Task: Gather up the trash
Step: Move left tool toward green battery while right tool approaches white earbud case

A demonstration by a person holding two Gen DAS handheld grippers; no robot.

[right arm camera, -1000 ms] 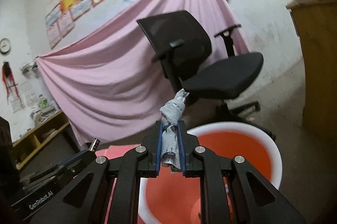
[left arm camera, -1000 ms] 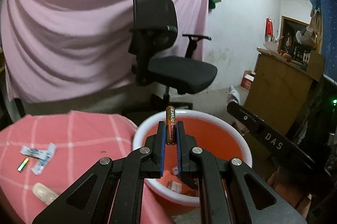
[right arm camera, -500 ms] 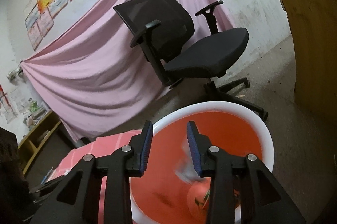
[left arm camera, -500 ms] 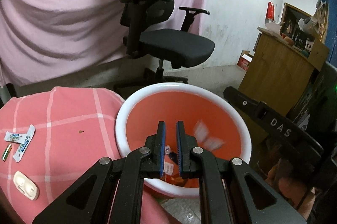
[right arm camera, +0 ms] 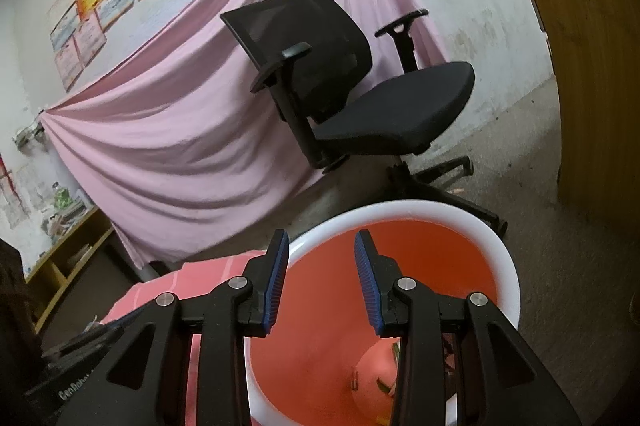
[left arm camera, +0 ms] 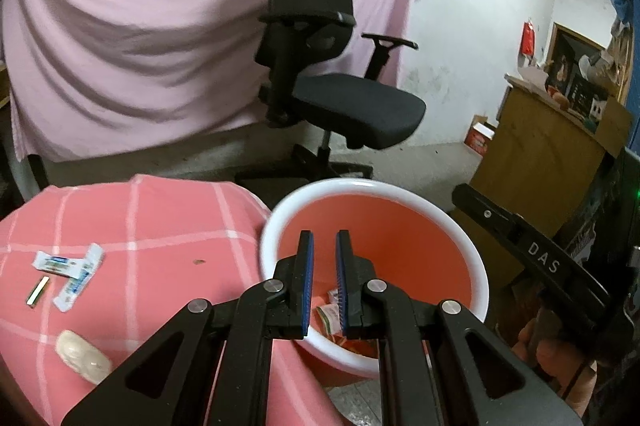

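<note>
The pink checked surface [left arm camera: 160, 226] lay at the left of the left wrist view, and uncollected trash lay on it. Two white-and-blue sachets [left arm camera: 76, 278] touched each other in a loose V. A small metallic strip [left arm camera: 38, 290] lay just beside them on the left. A pale oval item [left arm camera: 82, 350] lay nearer to me, apart from the rest. I judged these to be the pieces left to collect.

To the right, the left gripper [left arm camera: 324, 238] hung over the near-left rim of the red bucket [left arm camera: 360, 183]. Its jaws were all but closed, leaving a narrow slit with nothing in it. That position suited a drop, because anything let go there would fall inside the white rim.

The bucket stood just beside the surface's right edge, touching or nearly touching the cloth, so the carry from surface to bucket was short. Wrappers [left arm camera: 332, 318] lay on its floor, which means part of the job was done.

At the far right, the right gripper [right arm camera: 322, 238] pointed down into the bucket's mouth. Its jaws stood moderately apart and held nothing. I could see only the red wall between them.

An office chair [left arm camera: 340, 105] stood behind the bucket, well apart from it, and played no part in the task.

I judged the next step to be a return to the left to grip one of the sachets.
</note>
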